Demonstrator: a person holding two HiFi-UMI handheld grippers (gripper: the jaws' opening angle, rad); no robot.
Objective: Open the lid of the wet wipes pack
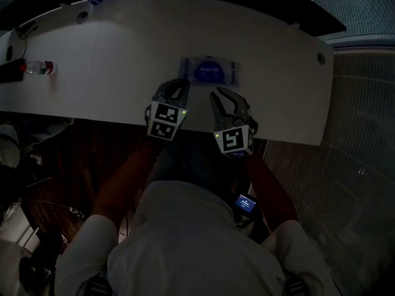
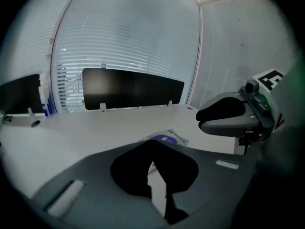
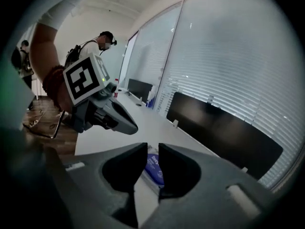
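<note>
At upper centre of the head view the wet wipes pack point(image 1: 226, 73) lies flat on the bench point(image 1: 123, 60), blue lid point(image 1: 208, 72) seemingly down. Just below, the left hand-held gripper point(image 1: 178, 84) has jaws together; the right hand-held gripper point(image 1: 226, 98), jaws apart and empty, seems lined up on the lid

The pale wet wipes pack point(image 1: 208, 71) lies flat on the white table point(image 1: 123, 54), blue lid point(image 1: 210, 73) upward.
</note>
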